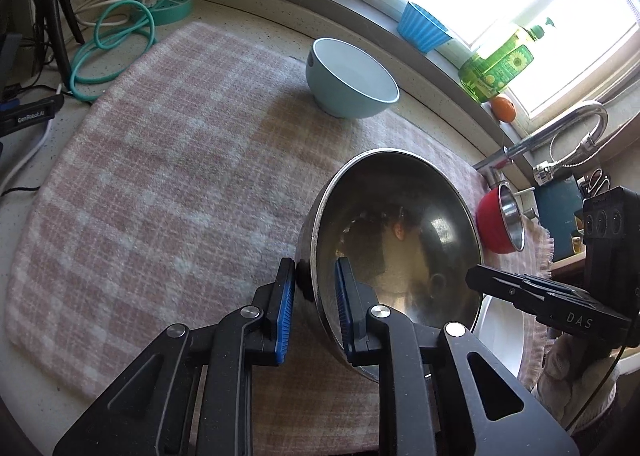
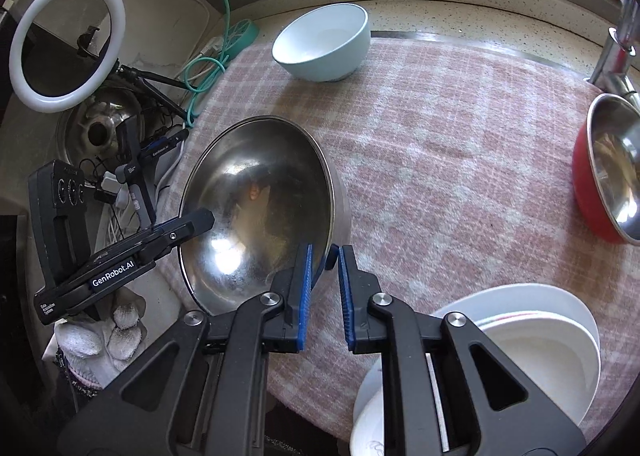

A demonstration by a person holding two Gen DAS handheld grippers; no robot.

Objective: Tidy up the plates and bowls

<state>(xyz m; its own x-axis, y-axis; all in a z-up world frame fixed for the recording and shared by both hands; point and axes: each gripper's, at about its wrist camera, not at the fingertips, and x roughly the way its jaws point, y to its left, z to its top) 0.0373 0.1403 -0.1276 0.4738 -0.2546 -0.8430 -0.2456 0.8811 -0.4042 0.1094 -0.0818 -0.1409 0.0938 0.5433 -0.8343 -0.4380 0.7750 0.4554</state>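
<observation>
A large steel bowl (image 1: 400, 232) (image 2: 260, 207) hangs tilted above the pink checked cloth (image 1: 160, 175) (image 2: 440, 175), held by both grippers at opposite sides of its rim. My left gripper (image 1: 316, 268) is shut on the rim nearest its camera, one pad inside and one outside. My right gripper (image 2: 325, 254) is shut on the opposite rim the same way. A light blue bowl (image 1: 352, 79) (image 2: 324, 43) stands at the cloth's far edge. A red bowl with a steel inside (image 1: 500, 219) (image 2: 608, 175) sits near the tap. White plates (image 2: 532, 348) (image 1: 504, 332) lie stacked at the cloth's near corner.
A tap (image 1: 560, 131) rises by the windowsill, which holds a green bottle (image 1: 500, 63), an orange (image 1: 503, 108) and a blue ribbed cup (image 1: 424, 27). A ring light (image 2: 66, 43), tripod, teal hose (image 1: 116, 47) and cables crowd the left side. A gloved hand (image 2: 108, 332) holds the left gripper.
</observation>
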